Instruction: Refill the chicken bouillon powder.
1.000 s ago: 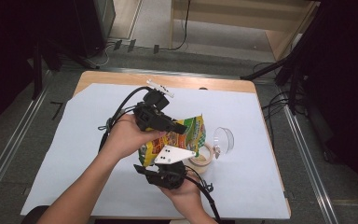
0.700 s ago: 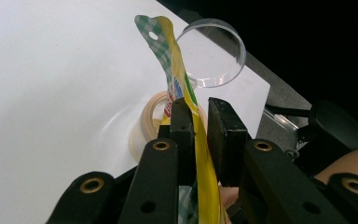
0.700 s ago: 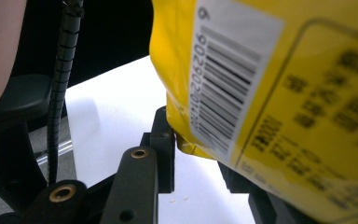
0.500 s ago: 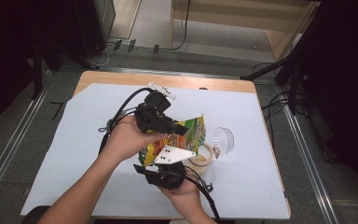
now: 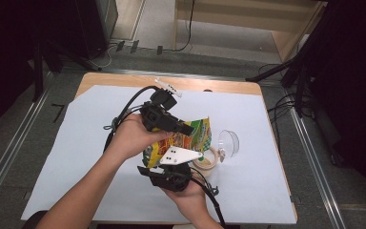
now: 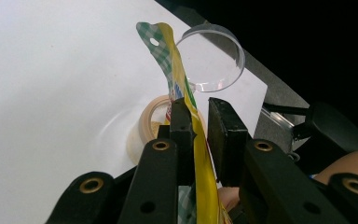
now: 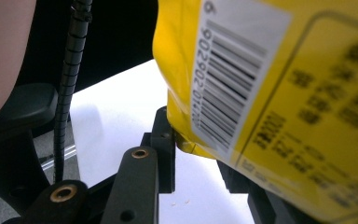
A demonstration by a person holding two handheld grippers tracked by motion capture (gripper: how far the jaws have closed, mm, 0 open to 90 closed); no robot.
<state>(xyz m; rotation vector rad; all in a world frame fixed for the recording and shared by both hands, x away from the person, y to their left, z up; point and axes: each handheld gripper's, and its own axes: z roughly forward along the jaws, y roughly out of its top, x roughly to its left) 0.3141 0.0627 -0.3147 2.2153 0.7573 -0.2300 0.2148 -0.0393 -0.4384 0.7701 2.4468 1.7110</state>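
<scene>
My left gripper [image 5: 183, 128] clamps the yellow pouch [image 5: 198, 136] at mid-frame in the high view; my right gripper [image 5: 164, 160] grips its lower corner. Just right of the pouch, partly hidden behind it, sit a tape roll [image 5: 208, 160] and a clear lid [image 5: 228, 142] on the white sheet [image 5: 76, 143].

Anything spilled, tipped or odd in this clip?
A few crumbs lie loose on the white sheet below the yellow snack bag, and the clear lid stands propped on edge beside the tub.
</scene>
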